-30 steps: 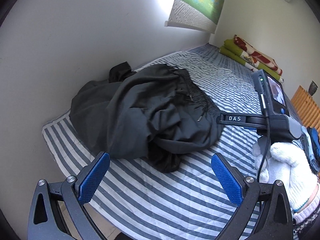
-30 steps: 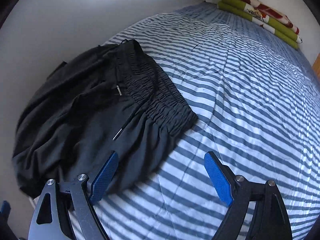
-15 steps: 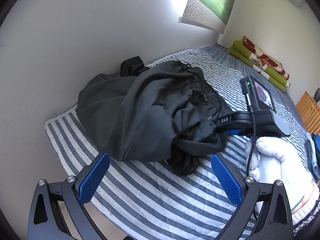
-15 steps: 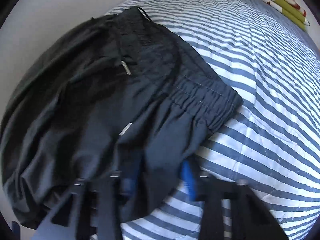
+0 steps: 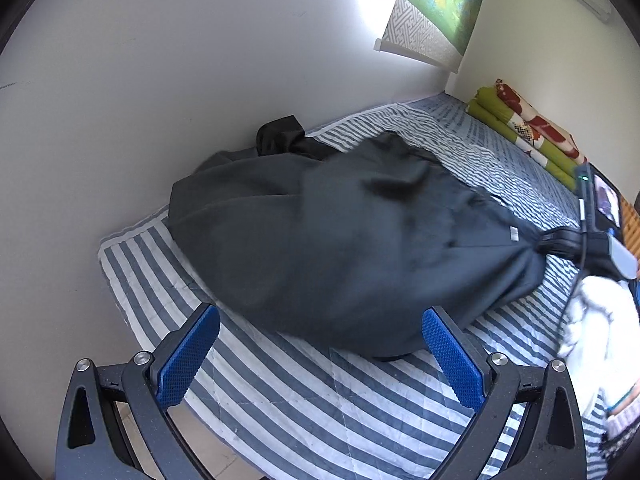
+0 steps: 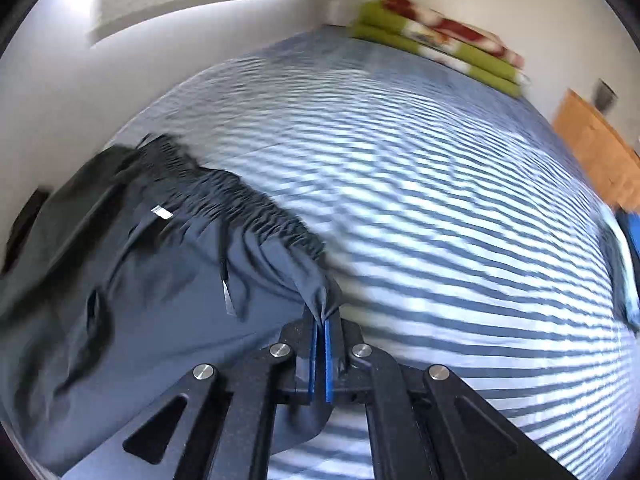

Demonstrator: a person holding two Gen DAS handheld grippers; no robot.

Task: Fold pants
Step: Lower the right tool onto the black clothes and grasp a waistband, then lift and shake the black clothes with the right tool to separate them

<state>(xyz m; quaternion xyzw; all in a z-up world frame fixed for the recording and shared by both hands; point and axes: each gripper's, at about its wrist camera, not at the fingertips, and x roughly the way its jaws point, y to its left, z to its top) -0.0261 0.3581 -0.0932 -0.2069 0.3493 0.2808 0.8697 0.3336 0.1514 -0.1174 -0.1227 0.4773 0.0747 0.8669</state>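
Dark grey pants lie bunched on the striped bed, stretched toward the right in the left wrist view. My right gripper is shut on a pinch of the pants just below the elastic waistband; it also shows at the right edge of the left wrist view as the right gripper, held by a white-gloved hand. My left gripper stands open above the striped sheet, just short of the near edge of the pants, with nothing between its blue pads.
The bed runs along a white wall on the left. Folded green and red blankets lie at the far end. A wooden piece of furniture stands to the right of the bed.
My right gripper came down on the pants near the waistband, shut on the cloth and pulled it to the right, stretching the pile. My left gripper stayed open, drifting slightly closer.
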